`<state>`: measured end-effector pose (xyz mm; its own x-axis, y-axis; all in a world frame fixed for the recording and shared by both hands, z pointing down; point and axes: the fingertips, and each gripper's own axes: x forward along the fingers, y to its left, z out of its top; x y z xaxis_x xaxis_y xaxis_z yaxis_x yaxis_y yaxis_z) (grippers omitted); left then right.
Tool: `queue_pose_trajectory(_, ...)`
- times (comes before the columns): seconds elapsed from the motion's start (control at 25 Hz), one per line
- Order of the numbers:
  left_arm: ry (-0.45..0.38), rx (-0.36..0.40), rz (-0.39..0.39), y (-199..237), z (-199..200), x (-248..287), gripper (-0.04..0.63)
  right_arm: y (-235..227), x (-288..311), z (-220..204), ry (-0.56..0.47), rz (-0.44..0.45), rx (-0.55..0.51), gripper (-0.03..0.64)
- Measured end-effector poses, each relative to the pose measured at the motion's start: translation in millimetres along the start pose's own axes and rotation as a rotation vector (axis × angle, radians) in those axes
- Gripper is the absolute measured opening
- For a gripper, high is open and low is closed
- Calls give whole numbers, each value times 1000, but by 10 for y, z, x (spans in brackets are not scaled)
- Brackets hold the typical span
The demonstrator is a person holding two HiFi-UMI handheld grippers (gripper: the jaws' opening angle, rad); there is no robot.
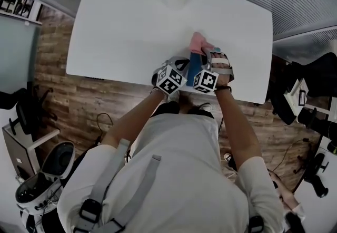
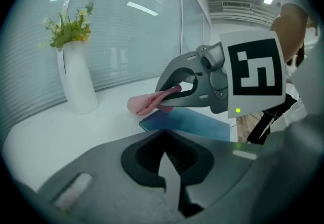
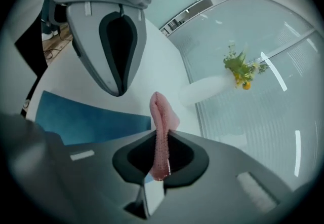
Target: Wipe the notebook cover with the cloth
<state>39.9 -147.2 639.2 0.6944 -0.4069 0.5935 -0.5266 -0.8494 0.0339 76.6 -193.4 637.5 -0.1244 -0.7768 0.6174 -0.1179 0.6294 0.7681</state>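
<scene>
Your right gripper [image 3: 157,175] clamps limp, light pink cloth [image 3: 162,119] at bunched fold; left gripper [image 2: 169,167] closed, empty, beside thin stiff blue notebook [image 3: 86,119]; may slide on white counter [image 1: 131,26].

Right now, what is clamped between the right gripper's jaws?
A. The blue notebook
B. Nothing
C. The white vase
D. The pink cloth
D: in the right gripper view, the right gripper's jaws are shut on the pink cloth, which sticks out past their tips, while the blue notebook sits outside the jaws.
</scene>
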Motion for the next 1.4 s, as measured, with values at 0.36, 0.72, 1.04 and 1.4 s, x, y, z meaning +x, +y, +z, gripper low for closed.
queue_pose_trajectory(0.36, 88, 46, -49, -71, -291, 267, 0, 420, 487, -195, 72, 116, -106, 23)
queue_pose_trajectory(0.72, 137, 61, -78, -110, -392, 372, 0, 468, 516, -192, 61, 158, -114, 20)
queue_pose_trajectory(1.04, 144, 62, -83, -105, -397, 388, 0, 567, 412, -206, 59, 187, -114, 20)
queue_pose_trajectory(1.4, 146, 61, -86, -112, -394, 377, 0, 686, 238, -199, 66, 220, -149, 20)
